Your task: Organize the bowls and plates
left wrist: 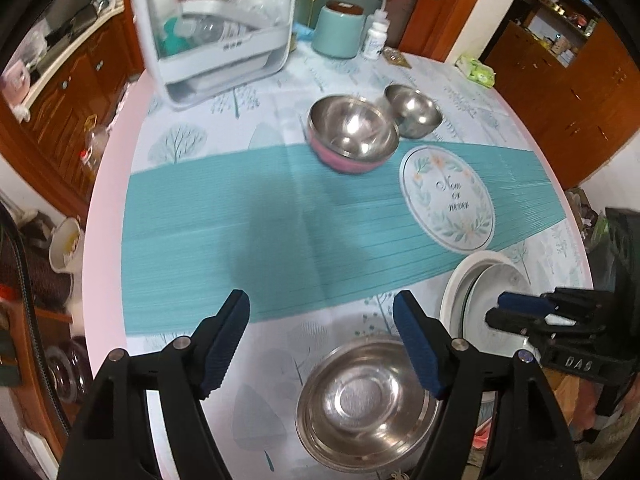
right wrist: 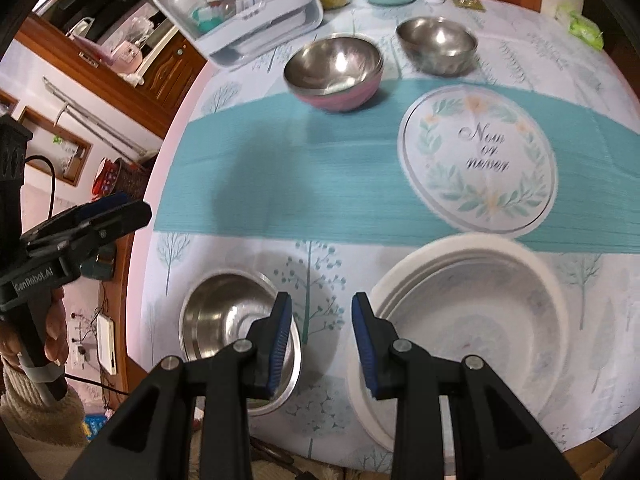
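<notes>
Above the near table edge my left gripper (left wrist: 320,344) is open and holds nothing. Under it sits a shallow steel bowl (left wrist: 364,404), which lies left of centre in the right wrist view (right wrist: 224,320). To its right is a stack of white plates (right wrist: 480,312), seen partly behind the right gripper (left wrist: 496,310) in the left wrist view (left wrist: 476,280). My right gripper (right wrist: 322,336) hovers between the steel bowl and the plates, jaws apart with nothing in them. Farther back stand a pink bowl with a steel bowl nested inside (left wrist: 352,132) and a smaller steel bowl (left wrist: 414,110).
A white covered dish rack (left wrist: 216,28) stands at the far left of the round table (left wrist: 108,208). A teal canister (left wrist: 338,30), a white bottle (left wrist: 374,40) and a green packet (left wrist: 476,70) line the far edge. Wooden cabinets surround the table. A hand holds the left gripper (right wrist: 132,208).
</notes>
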The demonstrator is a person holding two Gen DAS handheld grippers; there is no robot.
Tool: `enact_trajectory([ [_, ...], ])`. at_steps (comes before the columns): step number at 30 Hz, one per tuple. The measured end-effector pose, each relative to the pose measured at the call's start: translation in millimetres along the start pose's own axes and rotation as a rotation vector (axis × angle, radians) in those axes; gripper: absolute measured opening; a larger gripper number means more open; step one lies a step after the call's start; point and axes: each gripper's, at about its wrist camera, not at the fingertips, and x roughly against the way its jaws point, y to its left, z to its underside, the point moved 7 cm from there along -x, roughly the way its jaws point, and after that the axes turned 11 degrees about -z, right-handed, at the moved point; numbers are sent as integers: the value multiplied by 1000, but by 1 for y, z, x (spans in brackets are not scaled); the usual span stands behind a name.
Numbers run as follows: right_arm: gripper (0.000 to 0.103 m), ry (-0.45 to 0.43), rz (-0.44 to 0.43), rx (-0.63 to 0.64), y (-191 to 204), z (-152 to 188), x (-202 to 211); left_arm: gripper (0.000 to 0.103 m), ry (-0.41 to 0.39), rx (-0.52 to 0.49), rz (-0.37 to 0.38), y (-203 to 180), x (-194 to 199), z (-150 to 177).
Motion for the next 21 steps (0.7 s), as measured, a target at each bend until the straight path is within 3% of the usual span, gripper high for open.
enact_trajectory([
  [9,32,-127,58,-8,8,-54,54,75,-93,-77,-13,-9,20,-45],
  [14,44,-199,77,17,14,-91,78,85,-155,-95,-40,-15,28,-73],
  [21,44,-237,62,-14,1,-143,74,88,-136,-92,-24,-27,4,-109],
])
